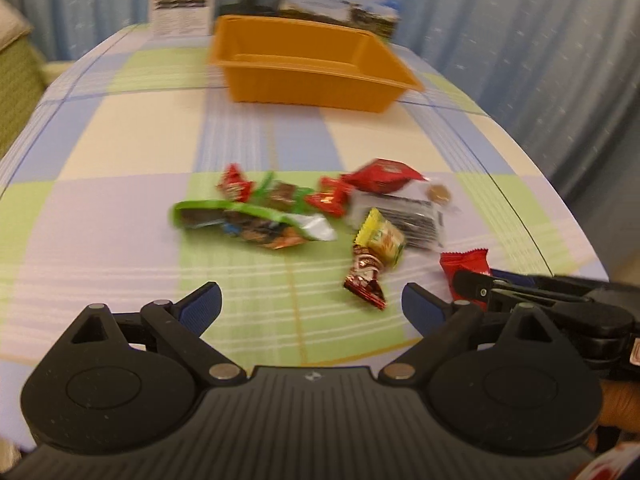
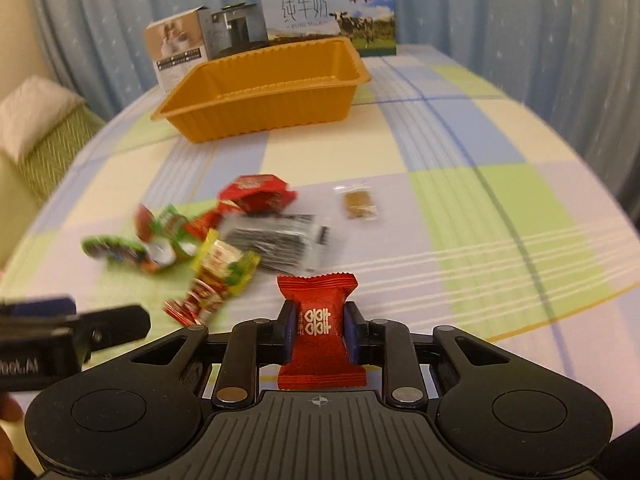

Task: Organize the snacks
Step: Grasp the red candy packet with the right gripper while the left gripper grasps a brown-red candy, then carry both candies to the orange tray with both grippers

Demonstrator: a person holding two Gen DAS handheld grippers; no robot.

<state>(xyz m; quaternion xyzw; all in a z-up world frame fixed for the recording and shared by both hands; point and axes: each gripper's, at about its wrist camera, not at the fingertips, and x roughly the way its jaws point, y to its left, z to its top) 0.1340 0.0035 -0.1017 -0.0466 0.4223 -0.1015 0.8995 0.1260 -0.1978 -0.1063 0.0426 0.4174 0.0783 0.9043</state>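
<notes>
Right wrist view: right hand-held gripper (image 2: 318, 334) pinches the red candy (image 2: 320, 330); left hand-held gripper (image 1: 312, 304) spread.

L claw (image 1: 312, 304) spread wide, hovering low; R claw (image 2: 316, 334) clamped tight (something red pinched between pads).

Orange tray (image 2: 260, 92), ribbed walls, upright at far end of table. Loose snack pile (image 2: 224, 236) mid-table: green pkt (image 1: 240, 224), yellow candy (image 2: 226, 268), clear pkt w/ dark strips (image 2: 280, 244), red pouch (image 2: 256, 194), small brown square (image 2: 358, 202) just beside. Red candy w/ white symbol (image 2: 322, 328) pinched upright btwn blue pads, apart from pile.
</notes>
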